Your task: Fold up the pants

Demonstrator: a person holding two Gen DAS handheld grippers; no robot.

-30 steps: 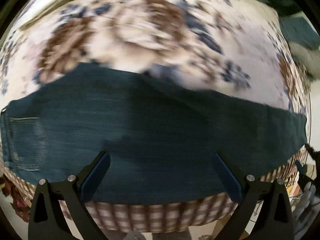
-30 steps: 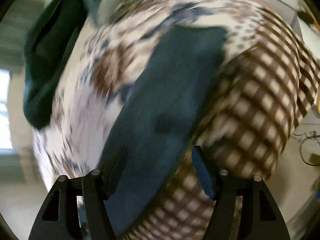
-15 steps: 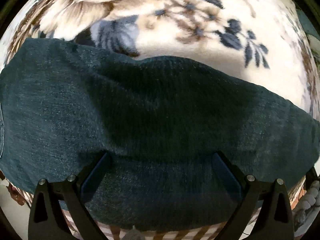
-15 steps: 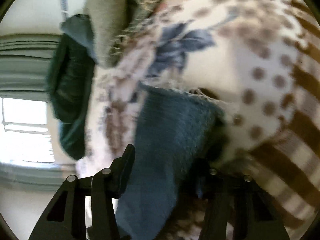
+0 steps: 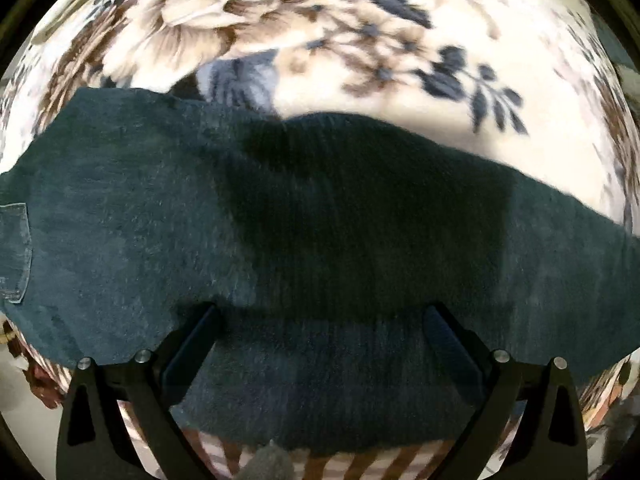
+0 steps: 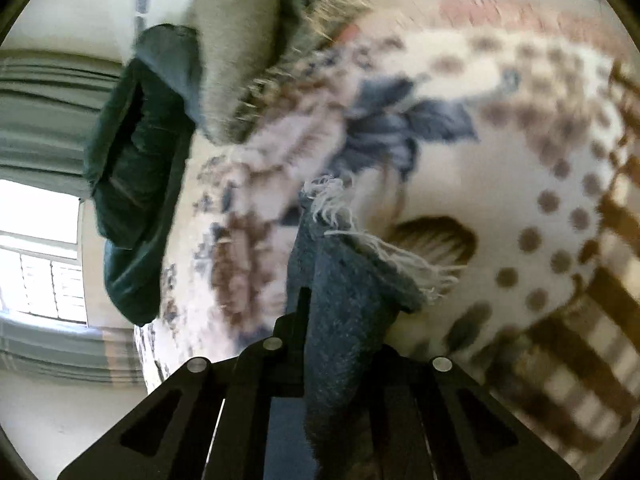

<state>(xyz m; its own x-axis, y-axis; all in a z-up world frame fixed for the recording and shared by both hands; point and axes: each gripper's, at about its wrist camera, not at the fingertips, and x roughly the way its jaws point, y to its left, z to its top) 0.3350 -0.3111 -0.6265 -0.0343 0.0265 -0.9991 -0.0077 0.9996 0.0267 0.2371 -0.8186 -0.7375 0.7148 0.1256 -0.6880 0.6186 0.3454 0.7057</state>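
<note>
Dark blue denim pants (image 5: 320,240) lie flat across a floral blanket (image 5: 400,80), filling the middle of the left wrist view, with a back pocket (image 5: 14,252) at the far left. My left gripper (image 5: 320,320) is open, low over the middle of the pants, near their front edge. In the right wrist view my right gripper (image 6: 340,320) is shut on the frayed leg end of the pants (image 6: 352,280), which bunches up between the jaws, with its white fringe (image 6: 400,256) sticking out beyond them.
The blanket's checked brown border (image 6: 580,360) runs along the bed's near edge. A grey cushion (image 6: 240,60) and dark green clothes (image 6: 136,184) lie at the far end of the bed. A window (image 6: 36,248) and curtains are at the left.
My right gripper has closed on the frayed leg end and gathered it up. My left gripper came down closer over the pants and stays open.
</note>
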